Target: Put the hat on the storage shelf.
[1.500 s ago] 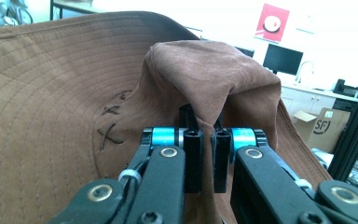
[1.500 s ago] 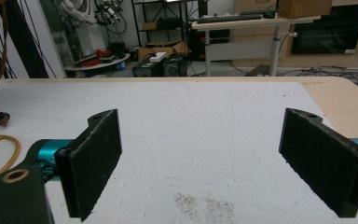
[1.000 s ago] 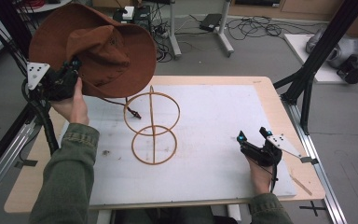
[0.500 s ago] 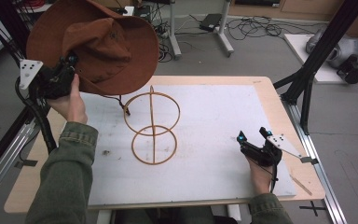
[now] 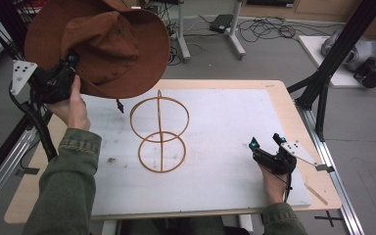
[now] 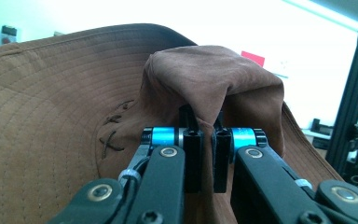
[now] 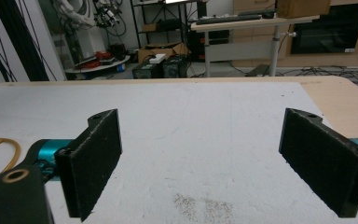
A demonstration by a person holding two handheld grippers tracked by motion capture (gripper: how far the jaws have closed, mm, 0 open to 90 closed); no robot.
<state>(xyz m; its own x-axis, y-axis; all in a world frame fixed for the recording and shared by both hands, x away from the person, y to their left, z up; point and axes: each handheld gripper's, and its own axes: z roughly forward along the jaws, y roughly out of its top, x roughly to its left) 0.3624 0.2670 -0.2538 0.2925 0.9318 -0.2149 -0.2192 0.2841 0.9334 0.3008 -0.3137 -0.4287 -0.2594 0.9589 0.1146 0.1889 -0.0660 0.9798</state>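
Right gripper (image 5: 263, 147) low over white mat (image 5: 225, 127) at near right corner, jaws wide apart, nothing between them. Wire stand (image 5: 160, 131) mid-mat: two hoops on upright rod, long axis vertical. Left gripper (image 5: 67, 66) raised above table's far left edge, jaws pinched tight on fold of crown of brown hat (image 5: 103, 46). Hat held in air, tilted, crown facing camera and toward holder, brim underside turned away. Suede-like cloth, dented crown, stitched rings on wide brim, small cross-stitch mark (image 6: 114, 128), dark cord dangling below brim.
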